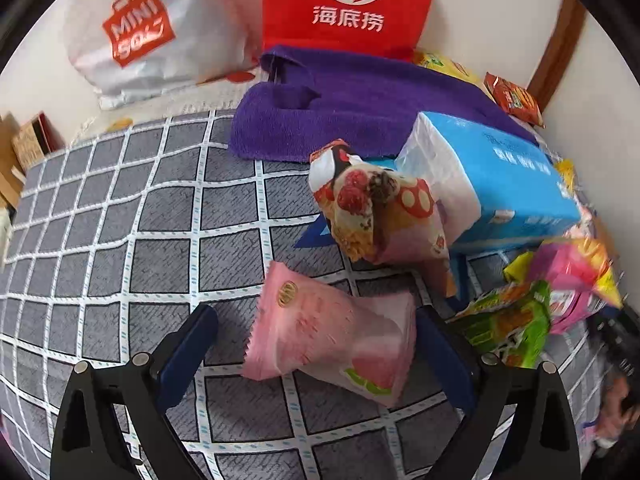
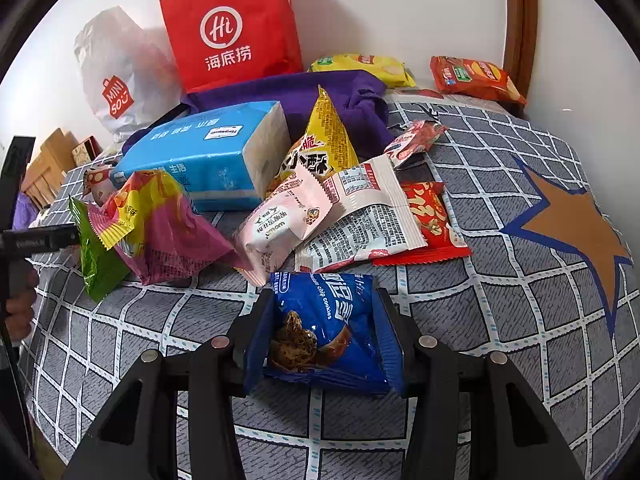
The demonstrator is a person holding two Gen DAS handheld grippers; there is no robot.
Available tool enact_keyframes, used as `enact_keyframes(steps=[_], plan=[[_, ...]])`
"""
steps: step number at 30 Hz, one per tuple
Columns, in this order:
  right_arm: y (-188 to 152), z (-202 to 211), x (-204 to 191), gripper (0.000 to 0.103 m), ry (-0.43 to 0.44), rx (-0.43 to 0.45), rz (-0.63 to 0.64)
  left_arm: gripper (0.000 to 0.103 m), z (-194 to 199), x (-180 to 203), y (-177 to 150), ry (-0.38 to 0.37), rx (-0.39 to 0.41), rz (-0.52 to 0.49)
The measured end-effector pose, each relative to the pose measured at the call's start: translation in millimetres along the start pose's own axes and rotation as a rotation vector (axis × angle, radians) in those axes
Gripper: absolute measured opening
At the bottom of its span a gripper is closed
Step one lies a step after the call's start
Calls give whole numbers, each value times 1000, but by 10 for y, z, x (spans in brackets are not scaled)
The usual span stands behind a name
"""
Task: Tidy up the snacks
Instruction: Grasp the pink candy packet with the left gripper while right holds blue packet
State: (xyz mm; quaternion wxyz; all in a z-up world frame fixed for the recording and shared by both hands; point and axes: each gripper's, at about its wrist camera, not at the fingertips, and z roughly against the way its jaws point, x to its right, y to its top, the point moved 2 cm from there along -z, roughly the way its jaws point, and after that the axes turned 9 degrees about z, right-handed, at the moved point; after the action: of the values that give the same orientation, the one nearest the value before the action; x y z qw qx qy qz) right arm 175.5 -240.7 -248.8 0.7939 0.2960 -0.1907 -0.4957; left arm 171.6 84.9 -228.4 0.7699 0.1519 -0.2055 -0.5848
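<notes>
In the left wrist view, my left gripper (image 1: 316, 332) is open around a pink snack packet (image 1: 332, 336) lying on the checked cloth; its right end touches the right finger, the left finger stands apart. An ice-cream-print packet (image 1: 376, 212) leans on a blue tissue pack (image 1: 488, 184). In the right wrist view, my right gripper (image 2: 324, 312) is shut on a blue chocolate chip cookie packet (image 2: 324, 328), both fingers pressing its sides. Ahead lies a pile: a pink-white packet (image 2: 288, 220), a white label-up packet (image 2: 360, 220), a yellow triangular packet (image 2: 324, 144), and a magenta-yellow packet (image 2: 160, 220).
A red Haidilao bag (image 2: 232, 28) and white Miniso bag (image 2: 116, 76) stand against the wall behind a purple towel (image 1: 352, 100). Yellow (image 2: 360, 64) and red (image 2: 472, 78) chip bags lie at the back. A green packet (image 1: 508, 320) lies right of the left gripper. A wooden post (image 2: 520, 20) stands far right.
</notes>
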Motion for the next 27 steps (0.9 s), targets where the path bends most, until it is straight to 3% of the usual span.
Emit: enact_keyframes(steps=[2,4,5,9,14,27], plan=[[2,2,-3,48,-1,0,2,91,9,19,-31,20,11,-21],[4,1,-9,48,-6,-2,6,80,34,34,-66,41,27,-44],[5,0,-11,48,-7,-2,7,69,58,32,-78,43,37,-51],[6,4,-33,48,-17,-3,17,46,147,-60,-57,-8,42,-12],[-8,42,-42,47,-20,4,23,26,280,-168,-46,-67,43,34],[-140,295,-68,47,-36,14,5,25,576,-127,-285,-112,43,26]])
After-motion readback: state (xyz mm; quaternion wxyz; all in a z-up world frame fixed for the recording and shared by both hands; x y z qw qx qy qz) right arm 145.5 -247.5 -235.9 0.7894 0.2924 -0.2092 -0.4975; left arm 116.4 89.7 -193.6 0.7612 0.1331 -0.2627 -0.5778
